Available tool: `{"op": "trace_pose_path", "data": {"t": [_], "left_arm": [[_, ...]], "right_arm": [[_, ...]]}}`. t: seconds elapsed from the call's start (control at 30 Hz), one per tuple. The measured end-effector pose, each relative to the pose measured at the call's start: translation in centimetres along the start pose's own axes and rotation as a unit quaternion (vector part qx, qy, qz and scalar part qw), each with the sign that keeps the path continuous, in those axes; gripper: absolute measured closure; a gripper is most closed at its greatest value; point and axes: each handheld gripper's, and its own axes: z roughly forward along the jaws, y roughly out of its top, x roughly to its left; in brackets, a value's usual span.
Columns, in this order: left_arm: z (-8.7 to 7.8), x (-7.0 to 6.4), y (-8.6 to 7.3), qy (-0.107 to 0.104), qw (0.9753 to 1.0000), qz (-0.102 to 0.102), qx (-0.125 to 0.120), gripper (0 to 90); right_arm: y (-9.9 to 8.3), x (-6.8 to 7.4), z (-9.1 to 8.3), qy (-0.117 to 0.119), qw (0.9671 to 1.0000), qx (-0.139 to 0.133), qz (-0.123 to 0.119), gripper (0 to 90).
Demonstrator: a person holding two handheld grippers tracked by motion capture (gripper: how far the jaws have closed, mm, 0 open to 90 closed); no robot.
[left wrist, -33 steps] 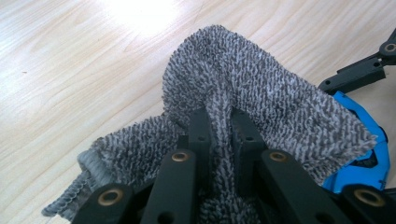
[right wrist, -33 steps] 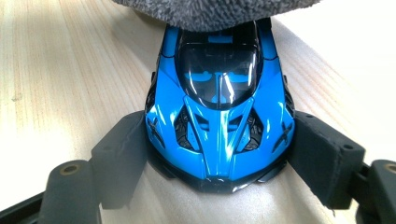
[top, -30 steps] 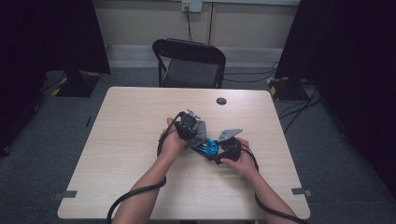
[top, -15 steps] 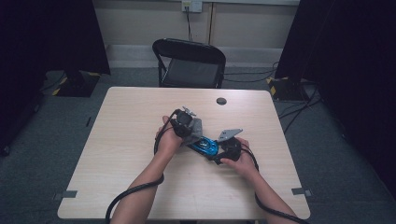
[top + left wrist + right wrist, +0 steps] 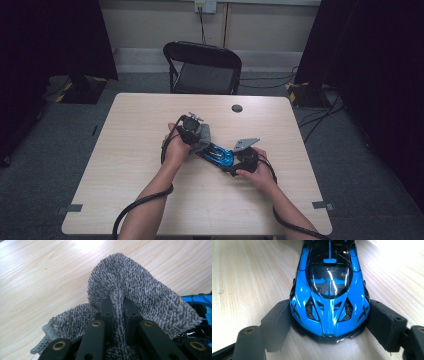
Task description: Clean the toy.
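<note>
High view: fixed above near edge of table (image 5: pixel 125 200), facing forward and down, far off. Left gripper view: very close, looking along own jaws over grey cloth (image 5: pixel 140 290) toward tabletop. Right gripper view: very close, low, facing nose of blue toy car (image 5: pixel 329 297). Shared across all three: car and light wood tabletop.

Place: we take this for a lab or recording studio, not a home.
Drapes: we see black curtains (image 5: pixel 55 35) hanging at both sides, closing off the space.
Floor: we note grey carpet (image 5: pixel 45 165), with tape marks near the worktop's near corners.
Furniture: we find one pale wood worktop (image 5: pixel 130 195) and a black folding chair (image 5: pixel 202 67) at its far edge.
Wiring: we spot a wall socket (image 5: pixel 205 6) and cables (image 5: pixel 320 107) trailing over the floor past the far right corner.
</note>
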Motion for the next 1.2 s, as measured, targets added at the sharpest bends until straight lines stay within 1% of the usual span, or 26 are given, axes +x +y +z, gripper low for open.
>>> {"op": "trace_pose_path", "data": {"t": [0.1,0.17,0.23,0.3,0.33,0.37,0.5,0.63,0.77,0.83,0.93,1.03,1.17,1.2], "left_arm": [[-0.1,0.3,-0.2,0.003,1.0000,-0.002,0.002,81.4],[-0.1,0.7,-0.4,0.004,1.0000,-0.008,0.004,81.4],[-0.1,1.0,-0.6,0.008,0.9999,-0.008,0.006,81.4],[-0.2,1.2,-0.8,0.009,0.9999,-0.014,0.004,81.4],[-0.3,1.6,-0.9,0.011,0.9998,-0.014,0.006,81.4],[-0.4,1.8,-1.0,0.012,0.9997,-0.023,0.003,81.4],[-0.8,2.7,-1.7,0.016,0.9993,-0.033,0.002,81.4],[-1.4,3.4,-2.5,0.016,0.9992,-0.036,0.002,81.3],[-2.4,4.5,-3.9,0.010,0.9990,-0.044,0.004,81.2],[-2.8,4.7,-4.6,0.009,0.9990,-0.042,0.009,81.1],[-3.4,4.8,-5.6,-0.002,0.9991,-0.041,0.011,81.0],[-4.0,4.3,-6.6,-0.011,0.9994,-0.031,0.011,80.8],[-4.4,3.6,-7.8,-0.026,0.9995,-0.020,0.005,80.1],[-4.3,3.4,-8.1,-0.035,0.9991,-0.025,0.001,79.8]], "right_arm": [[0.0,0.0,0.0,0.000,1.0000,0.000,0.000,23.7],[0.0,0.0,0.0,0.000,1.0000,0.000,0.000,23.7],[0.0,0.0,0.0,0.000,1.0000,0.000,0.000,23.7],[0.0,0.0,0.0,0.000,1.0000,0.000,0.000,23.7],[0.0,0.0,0.0,0.000,1.0000,0.000,0.000,23.7],[0.0,0.0,0.0,0.000,1.0000,0.000,-0.001,23.7],[0.0,0.0,0.0,-0.001,1.0000,0.000,0.000,23.7],[0.0,0.0,0.0,-0.001,1.0000,0.000,0.000,23.6],[0.0,0.0,0.0,-0.001,1.0000,0.001,0.000,23.6],[0.0,0.0,0.0,-0.001,1.0000,0.001,0.000,23.5],[0.0,0.0,0.0,-0.001,1.0000,0.001,0.000,23.5],[0.0,0.0,0.0,-0.002,1.0000,0.001,-0.002,23.5],[0.0,0.1,-0.1,-0.004,1.0000,0.000,0.002,23.5],[0.0,0.1,-0.1,-0.005,1.0000,0.001,0.001,23.5]]}}
